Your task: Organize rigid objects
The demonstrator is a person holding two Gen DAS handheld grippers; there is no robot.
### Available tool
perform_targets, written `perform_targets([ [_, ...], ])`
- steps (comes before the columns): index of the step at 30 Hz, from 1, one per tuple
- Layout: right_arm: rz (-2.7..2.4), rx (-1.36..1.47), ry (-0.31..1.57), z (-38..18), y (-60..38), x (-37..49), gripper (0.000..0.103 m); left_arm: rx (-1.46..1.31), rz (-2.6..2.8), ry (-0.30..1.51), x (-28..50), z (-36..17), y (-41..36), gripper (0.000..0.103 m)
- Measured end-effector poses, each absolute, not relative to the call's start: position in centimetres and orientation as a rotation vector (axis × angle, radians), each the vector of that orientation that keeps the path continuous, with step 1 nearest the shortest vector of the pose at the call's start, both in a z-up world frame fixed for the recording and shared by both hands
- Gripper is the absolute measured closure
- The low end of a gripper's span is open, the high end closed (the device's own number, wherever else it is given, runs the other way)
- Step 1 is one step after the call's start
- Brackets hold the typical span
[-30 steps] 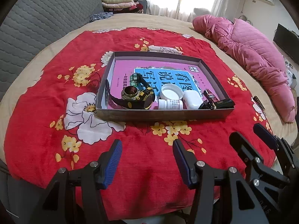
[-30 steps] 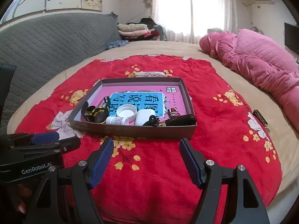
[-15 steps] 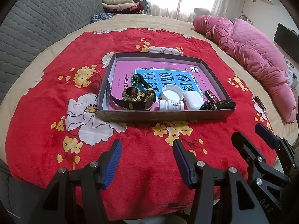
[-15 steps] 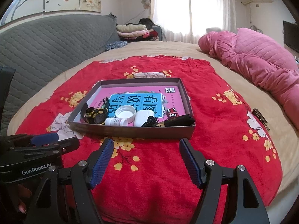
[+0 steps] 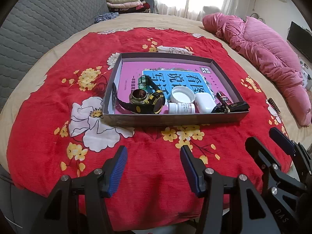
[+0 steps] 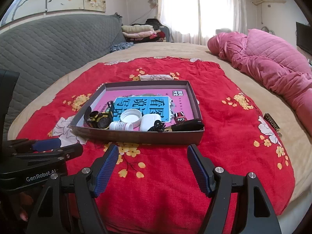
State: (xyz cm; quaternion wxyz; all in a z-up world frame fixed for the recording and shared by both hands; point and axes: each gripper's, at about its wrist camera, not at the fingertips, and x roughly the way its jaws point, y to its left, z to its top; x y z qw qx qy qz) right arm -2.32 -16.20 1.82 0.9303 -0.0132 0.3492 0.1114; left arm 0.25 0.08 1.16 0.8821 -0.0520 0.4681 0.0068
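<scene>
Meanwhile both tools, left point(image 5: 153, 167) and right point(image 6: 152, 170), gape empty, tray point(image 5: 175, 120) lying crosswise.

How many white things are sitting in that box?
3, grouped along the near wall of the box: a round white lid open side up, a small white bottle lying in front of it, and a white case to their right. Smaller ones may be hidden.

You've got soft daylight pouring through the curtained window point(image 6: 200, 9) at the back — it's blown out to white, detail gone. The red blanket point(image 5: 152, 167) is evenly lit, shadows faint. Fisheye bends the edges hard, corners go black — the centre stays sharp in both views.
</scene>
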Motion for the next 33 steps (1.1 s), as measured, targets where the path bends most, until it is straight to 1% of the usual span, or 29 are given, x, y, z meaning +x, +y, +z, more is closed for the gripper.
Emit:
perform_targets([
  [33,0.231,-0.034,0.719,1.67,-16.16,-2.29,0.029,-0.094,0.045,0.989,0.33,0.89,0.47,0.047],
])
